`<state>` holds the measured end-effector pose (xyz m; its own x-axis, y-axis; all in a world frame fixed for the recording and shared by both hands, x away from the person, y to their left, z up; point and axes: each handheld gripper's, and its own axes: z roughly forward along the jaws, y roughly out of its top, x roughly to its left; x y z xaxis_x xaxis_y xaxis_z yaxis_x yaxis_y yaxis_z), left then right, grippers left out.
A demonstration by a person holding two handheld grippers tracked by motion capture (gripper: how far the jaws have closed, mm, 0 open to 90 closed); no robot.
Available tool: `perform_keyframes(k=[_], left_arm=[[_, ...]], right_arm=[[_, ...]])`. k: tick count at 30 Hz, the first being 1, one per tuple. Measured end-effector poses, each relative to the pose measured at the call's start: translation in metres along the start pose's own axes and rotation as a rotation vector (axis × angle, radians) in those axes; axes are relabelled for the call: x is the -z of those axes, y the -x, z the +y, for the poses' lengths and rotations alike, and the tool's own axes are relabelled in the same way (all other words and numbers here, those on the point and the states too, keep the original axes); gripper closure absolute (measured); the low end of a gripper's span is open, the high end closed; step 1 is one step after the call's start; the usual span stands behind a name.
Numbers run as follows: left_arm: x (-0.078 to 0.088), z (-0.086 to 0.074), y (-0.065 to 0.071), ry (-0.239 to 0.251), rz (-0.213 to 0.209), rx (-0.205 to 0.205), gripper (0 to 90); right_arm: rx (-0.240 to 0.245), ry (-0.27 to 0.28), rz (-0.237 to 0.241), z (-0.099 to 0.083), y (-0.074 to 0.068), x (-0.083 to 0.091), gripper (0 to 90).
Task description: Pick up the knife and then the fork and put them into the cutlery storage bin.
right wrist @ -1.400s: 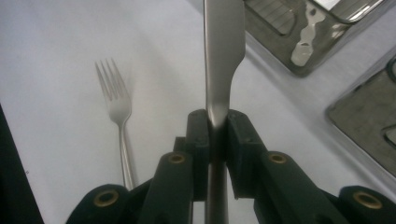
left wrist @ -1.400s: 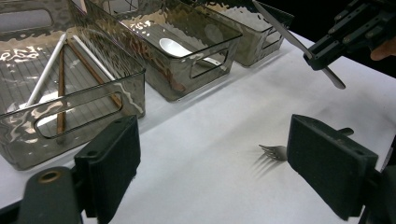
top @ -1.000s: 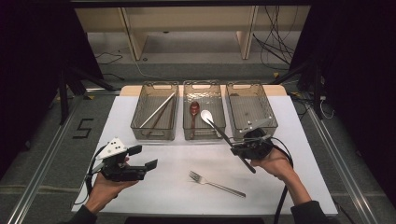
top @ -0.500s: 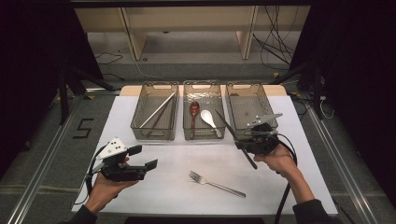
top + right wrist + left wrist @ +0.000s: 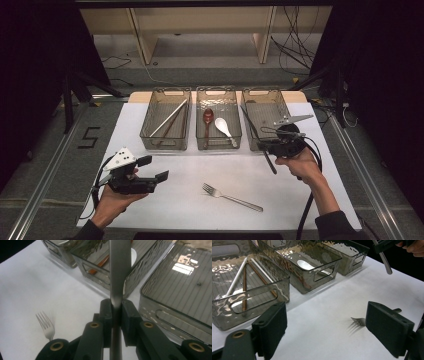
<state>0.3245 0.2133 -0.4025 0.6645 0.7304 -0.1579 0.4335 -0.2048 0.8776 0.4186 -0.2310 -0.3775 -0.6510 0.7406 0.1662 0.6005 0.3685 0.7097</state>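
Two grippers from above: the right gripper clamps a knife over the right bin, probably next lowering it inside; left gripper view, jaws wide apart near the fork; right gripper view, the knife pinched upright.

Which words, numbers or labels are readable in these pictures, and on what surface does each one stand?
"5": dark numeral on the grey floor left of the table, in the high view.
No readable text on the three bins, the cutlery or either gripper.
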Motion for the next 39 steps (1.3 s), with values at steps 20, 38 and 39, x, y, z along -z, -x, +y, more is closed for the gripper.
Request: perform_keyframes(k=[20,38,39], left_arm=[[0.000,0.000,-0.001,0.005,0.000,0.007,17.0],[0.000,0.000,-0.001,0.005,-0.001,0.007,17.0],[0.000,0.000,-0.001,0.005,-0.001,0.007,17.0]], right_arm=[[-0.147,0.035,-0.079,0.044,0.036,-0.003,80.9],[-0.269,0.038,-0.158,0.080,0.065,-0.018,80.8],[-0.274,0.039,-0.161,0.081,0.066,-0.019,80.8]])
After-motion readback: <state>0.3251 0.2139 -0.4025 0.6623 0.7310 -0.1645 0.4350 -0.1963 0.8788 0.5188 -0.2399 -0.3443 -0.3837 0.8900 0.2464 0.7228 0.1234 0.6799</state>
